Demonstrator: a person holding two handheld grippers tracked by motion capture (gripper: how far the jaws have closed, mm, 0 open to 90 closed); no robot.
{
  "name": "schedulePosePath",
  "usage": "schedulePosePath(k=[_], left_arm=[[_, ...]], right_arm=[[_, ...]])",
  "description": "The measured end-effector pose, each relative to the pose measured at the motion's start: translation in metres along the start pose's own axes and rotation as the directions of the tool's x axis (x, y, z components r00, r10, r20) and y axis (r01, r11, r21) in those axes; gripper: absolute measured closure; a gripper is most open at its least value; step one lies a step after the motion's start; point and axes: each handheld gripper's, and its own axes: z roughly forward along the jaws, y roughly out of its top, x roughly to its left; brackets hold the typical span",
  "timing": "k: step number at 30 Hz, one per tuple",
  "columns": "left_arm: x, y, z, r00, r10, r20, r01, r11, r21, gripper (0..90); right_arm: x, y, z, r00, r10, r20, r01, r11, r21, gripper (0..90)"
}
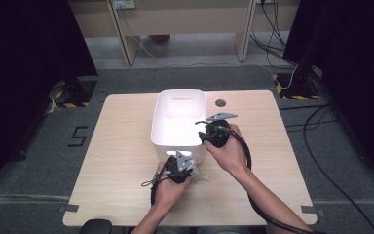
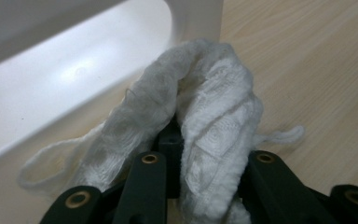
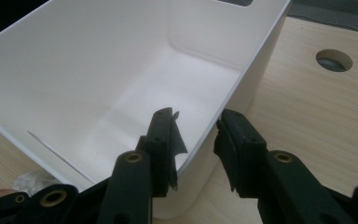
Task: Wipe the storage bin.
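Step in hand: the left claw (image 1: 185, 171) has a crumpled white cloth (image 2: 205, 121) pinched between its jaws, low over the worktop (image 1: 121, 146) just in front of the white bin (image 1: 168, 127); I judge this to be the pick-up stage of putting the cloth into the bin.
Where the cloth is: bunched in the left claw, its loose edges and a thread trailing onto the wood, close against the bin's near wall and not yet inside.
Left claw: closed tight on the cloth, the fabric bulging up between the black jaws in the left gripper view.
Right claw: (image 3: 196, 140) its jaws straddle the bin's right-hand wall near the front corner, one jaw inside, one outside; I cannot tell whether the pads press on the wall or merely stand around it.
Left hand pose: the hand (image 1: 168, 187) sits low at the near edge of the bin, forearm coming straight in from the person's side, claw pointed forward and down.
Right hand pose: the hand (image 1: 231, 151) is held higher, reaching across at an angle to the bin's right rim, its cable trailing back along the forearm.
Next move, as I judge it: lift the cloth clear over the near rim, carry it above the empty bin floor, then open the jaws.
Watch for: trailing threads catching on the rim.
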Motion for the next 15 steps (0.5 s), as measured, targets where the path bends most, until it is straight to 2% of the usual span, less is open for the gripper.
schedulePosePath(k=[5, 15], left_arm=[[-0.0009, -0.0043, 0.0064, 0.9999, 0.006, 0.009, -0.006, 1.0000, 0.002, 75.0], [-0.0026, -0.0013, 0.0047, 1.0000, 0.000, 0.007, 0.001, 1.0000, -0.005, 74.9]], right_arm=[[-0.0001, 0.0000, 0.0003, 1.0000, 0.001, 0.001, -0.001, 1.000, -0.003, 66.1], [0.0005, -0.0002, 0.0006, 1.0000, 0.000, 0.002, 0.000, 1.000, -0.003, 66.2]])
